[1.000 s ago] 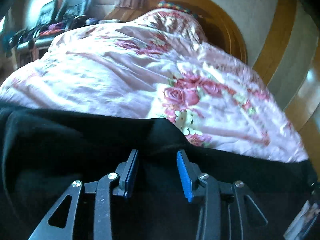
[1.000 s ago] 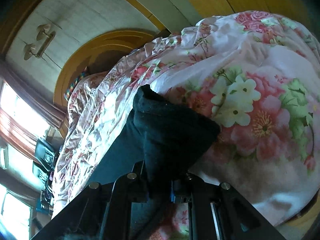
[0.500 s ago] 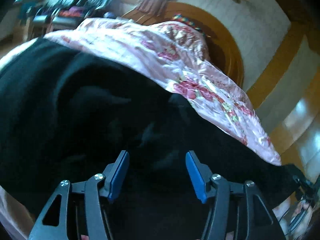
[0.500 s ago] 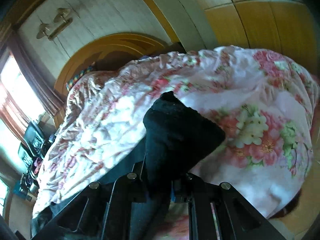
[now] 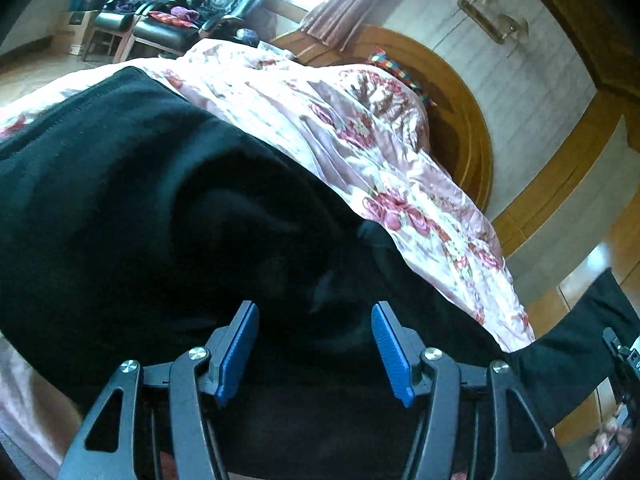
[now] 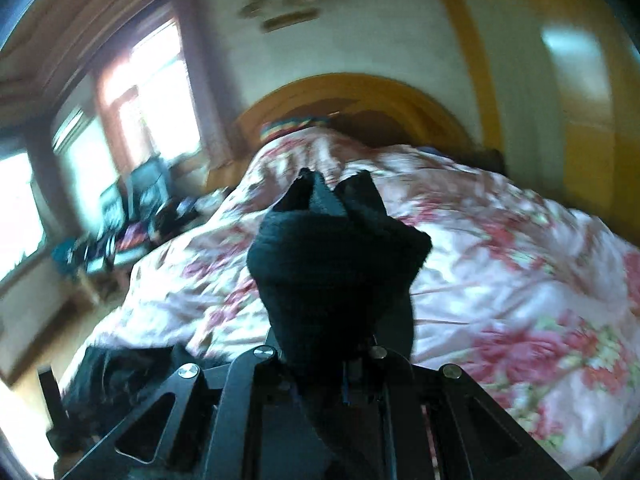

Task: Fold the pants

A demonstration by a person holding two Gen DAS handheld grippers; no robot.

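Observation:
The black pants point(image 5: 152, 216) lie spread over the pink floral quilt point(image 5: 360, 136) on the bed. My left gripper point(image 5: 314, 344) is open, its blue pads point(image 5: 238, 348) just above the dark cloth with nothing between them. My right gripper point(image 6: 352, 344) is shut on a bunched end of the pants point(image 6: 332, 256), which sticks up in front of the camera and hides the fingertips. The right gripper also shows at the far right edge of the left wrist view point(image 5: 620, 364), with the cloth stretched to it. The right wrist view is blurred.
A curved wooden headboard point(image 5: 460, 104) stands at the far end of the bed. Black chairs with clutter point(image 5: 180, 12) stand by the window on the left. Wooden wardrobe panels point(image 6: 580, 92) stand on the right. Wood floor point(image 6: 52, 344) lies beside the bed.
My left gripper has opened wider and moved over the pants, which now fill more of its view. My right gripper has swung round fast with the cloth still held.

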